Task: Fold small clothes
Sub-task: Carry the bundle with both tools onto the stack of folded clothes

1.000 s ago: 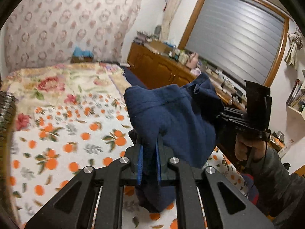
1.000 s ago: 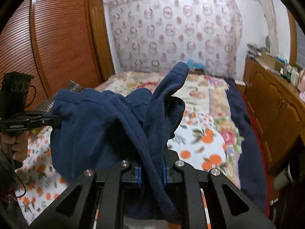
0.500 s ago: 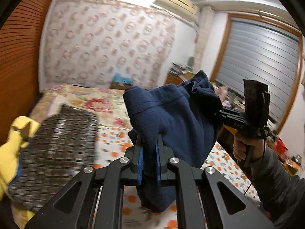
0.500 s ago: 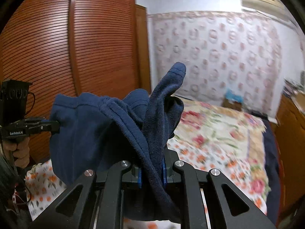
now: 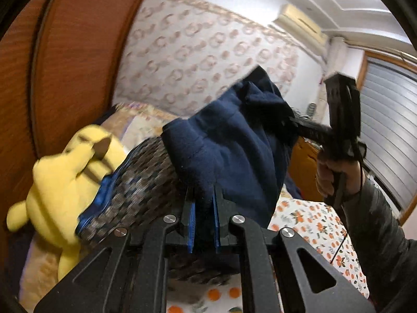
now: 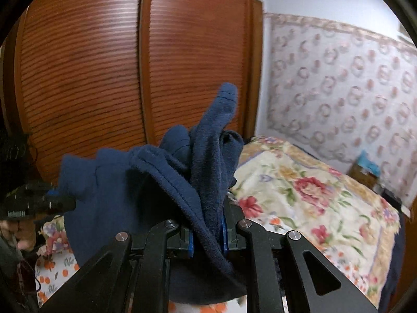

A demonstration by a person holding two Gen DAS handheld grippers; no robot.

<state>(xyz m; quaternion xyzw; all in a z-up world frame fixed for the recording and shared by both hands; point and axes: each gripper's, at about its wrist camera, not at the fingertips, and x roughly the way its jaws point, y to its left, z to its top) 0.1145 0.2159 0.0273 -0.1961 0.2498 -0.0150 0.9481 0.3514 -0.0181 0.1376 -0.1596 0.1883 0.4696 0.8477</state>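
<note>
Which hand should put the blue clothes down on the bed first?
Probably the right. Its gripper looks out over bare floral bedspread, while the left gripper faces a checkered cushion and a yellow plush toy. Both grip the navy fleece garment.

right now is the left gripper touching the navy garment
Touching: the left wrist view shows the left gripper with blue pads clamped on the navy garment.
</note>
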